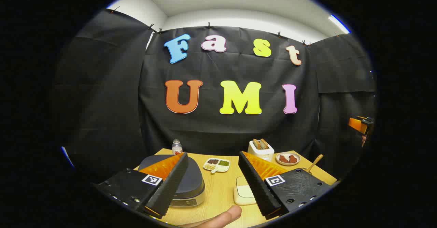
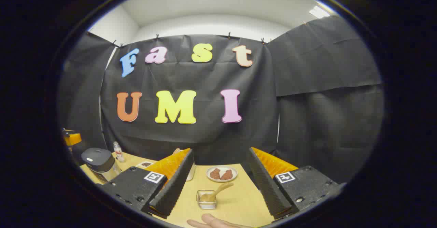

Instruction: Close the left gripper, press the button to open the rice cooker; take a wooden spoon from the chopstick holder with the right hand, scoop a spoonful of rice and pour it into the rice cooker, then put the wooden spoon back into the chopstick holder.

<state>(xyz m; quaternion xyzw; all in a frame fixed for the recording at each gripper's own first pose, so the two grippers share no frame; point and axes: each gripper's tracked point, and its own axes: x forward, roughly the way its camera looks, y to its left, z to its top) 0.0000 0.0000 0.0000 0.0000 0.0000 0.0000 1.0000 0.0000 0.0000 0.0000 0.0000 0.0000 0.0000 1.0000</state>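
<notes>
Fingertip of the person [image 1: 218, 217] pokes in at six o'clock in the left gripper view, right under the left gripper [image 1: 213, 180], whose jaws stand spread wide with nothing between them and nothing touched. Behind its left finger sits the rice cooker [image 1: 191, 183], dark lid down, resting on the wooden table [image 1: 222, 194]. At eleven o'clock from the cooker stands a small bottle [image 1: 176, 146]; between the fingers lies a divided dish of beans [image 1: 217, 164], and nearer, a pale square box [image 1: 243, 194] half hidden by the right finger. Farther back at one o'clock: a toaster with bread [image 1: 260, 149], then a plate of reddish pieces [image 1: 288, 158], then a wooden spoon handle [image 1: 314, 163] sticking up. Far off at three o'clock, part of the other gripper shows.

Over to the right gripper view: the right gripper [image 2: 218, 183] also gapes fully open, holding nothing, with fingers of a hand [image 2: 213, 221] at six o'clock. At nine o'clock the rice cooker [image 2: 99, 163] sits closed. Between the fingers, a small glass holder [image 2: 206, 199] carries the wooden spoon [image 2: 220, 188], leaning toward two o'clock, untouched.
</notes>
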